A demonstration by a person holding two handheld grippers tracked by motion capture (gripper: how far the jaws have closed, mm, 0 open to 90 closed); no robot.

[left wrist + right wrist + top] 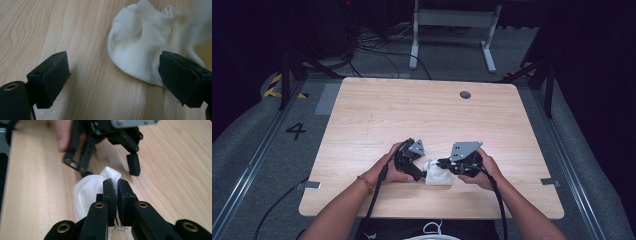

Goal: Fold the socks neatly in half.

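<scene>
Right tool (116,185) is clamped on the white sock (86,192), pinching a fold of the fabric between its pads at centre frame in the right gripper view; jaws nearly together with only cloth between. Left tool (113,75) is released, jaws wide: one pad lower left over bare wood, the other lower right in front of the sock's rounded end, not pressing it. In the high view the sock (438,175) sits on the counter (377,107) at lower centre, bunched between the two tools, left tool (418,172) just beside its left edge, right tool (437,163) at its top. Step in hand looks like: right holds one part of the sock up while left lines up for a second grip, probably to spread or fold it. Next move calls for left to advance until the near edge sits between its pads, then close on one layer only. Risk: the rounded end slides away on the wood.
</scene>
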